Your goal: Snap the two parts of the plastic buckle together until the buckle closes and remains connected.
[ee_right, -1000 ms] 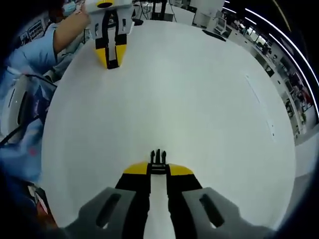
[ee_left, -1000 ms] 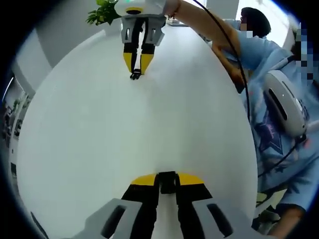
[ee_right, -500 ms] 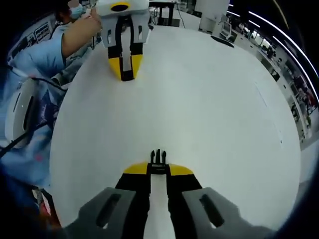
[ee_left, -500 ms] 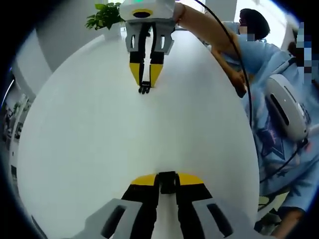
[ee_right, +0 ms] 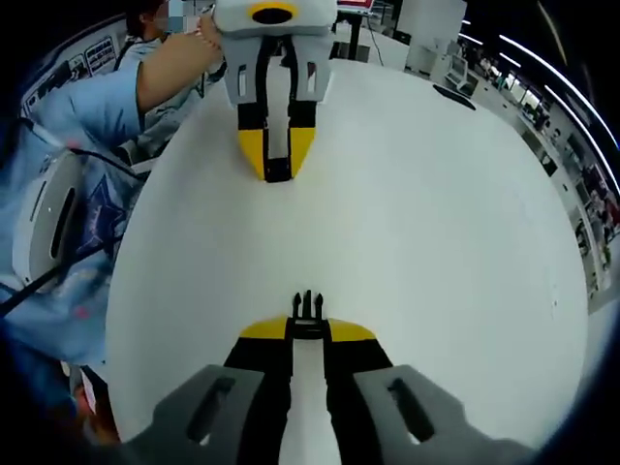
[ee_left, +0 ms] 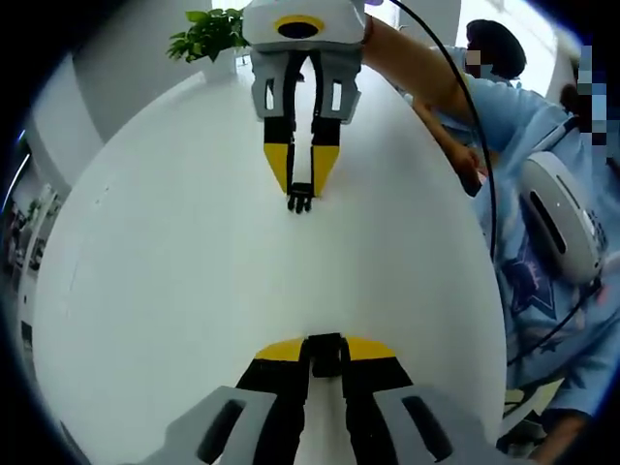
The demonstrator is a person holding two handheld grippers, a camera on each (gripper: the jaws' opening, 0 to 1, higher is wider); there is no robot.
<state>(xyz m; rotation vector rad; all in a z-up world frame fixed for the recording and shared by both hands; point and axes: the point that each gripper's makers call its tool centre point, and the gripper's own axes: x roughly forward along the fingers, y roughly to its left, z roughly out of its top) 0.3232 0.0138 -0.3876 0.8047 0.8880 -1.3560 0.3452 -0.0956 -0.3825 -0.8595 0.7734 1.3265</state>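
Observation:
On the white round table (ee_left: pixel 155 242), my two grippers face each other, still apart. My left gripper (ee_left: pixel 325 341) is shut on the black socket half of the buckle (ee_left: pixel 326 356). Across from it, my right gripper (ee_left: pixel 300 189) is shut on the pronged half (ee_left: pixel 299 201), prongs pointing toward the socket. In the right gripper view, the pronged half (ee_right: pixel 308 308) sticks out between the yellow tips of my right gripper (ee_right: pixel 308 325). There, the left gripper (ee_right: pixel 277 170) holds the socket half (ee_right: pixel 277 172) at the top, a table's width of white surface between them.
A potted green plant (ee_left: pixel 211 34) stands at the table's far edge. The person in light blue clothes (ee_left: pixel 542 194) sits along one side, with a white device (ee_left: pixel 562 218) and black cables (ee_left: pixel 465 107). Desks and office furniture (ee_right: pixel 504 77) lie beyond the table (ee_right: pixel 436 213).
The two grippers have drawn closer, each looming larger and lower in the other's view. Both stay shut on their buckle halves.

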